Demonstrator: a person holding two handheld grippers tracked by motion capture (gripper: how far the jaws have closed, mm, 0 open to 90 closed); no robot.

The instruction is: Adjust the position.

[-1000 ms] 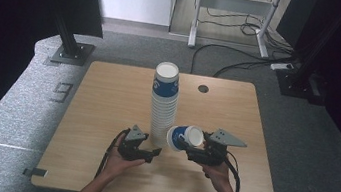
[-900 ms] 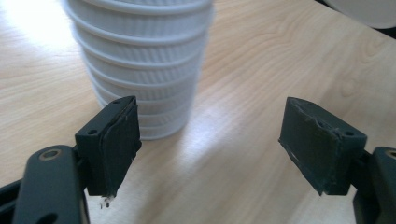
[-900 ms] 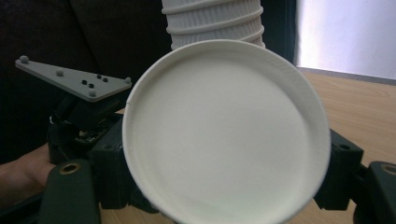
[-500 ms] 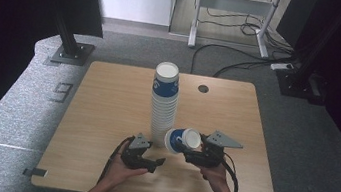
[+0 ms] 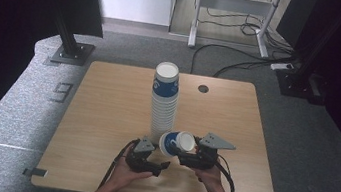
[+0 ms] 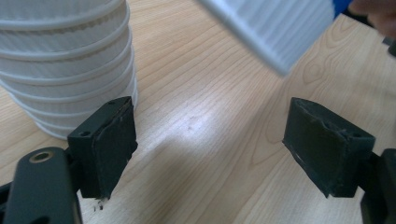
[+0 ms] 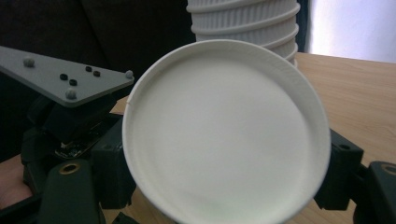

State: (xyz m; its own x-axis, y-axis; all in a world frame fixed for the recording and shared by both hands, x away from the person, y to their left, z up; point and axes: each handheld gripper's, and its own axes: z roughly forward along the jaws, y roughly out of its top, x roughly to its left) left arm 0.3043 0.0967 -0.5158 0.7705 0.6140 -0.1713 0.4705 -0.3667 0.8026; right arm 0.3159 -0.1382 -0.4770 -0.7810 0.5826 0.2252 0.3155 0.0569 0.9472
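Since the earlier frames, my left gripper [image 5: 151, 161] has slid back toward my body and a little left, while my right gripper [image 5: 189, 158] has kept the paper cup [image 5: 176, 143] and eased slightly left with it.

High view: the cup lies on its side between my right jaws, clamped near its base, its long axis running level across the table with the open mouth pointing left. It sits just beside the foot of the tall stack of paper cups [image 5: 164, 100], which stands upright just ahead of my left jaws on the wooden table [image 5: 106, 107]. My left gripper is the one nearer the stack's base, lying low with nothing in it. The cups carry a blue band; any printing on it is too small to read.

Left gripper view: my left jaws stand spread wide with bare table between them. The stack's ribbed white lower rims [image 6: 65, 60] rise just beyond my left-hand pad, and the held cup's ribbed wall [image 6: 275, 28] hangs blurred above the gap.

Right gripper view: my right jaws grip the cup [image 7: 224, 135] from both sides. Its white round end faces the camera, so the long axis points straight ahead from the jaws. The stack [image 7: 245, 25] stands directly behind. No writing shows.
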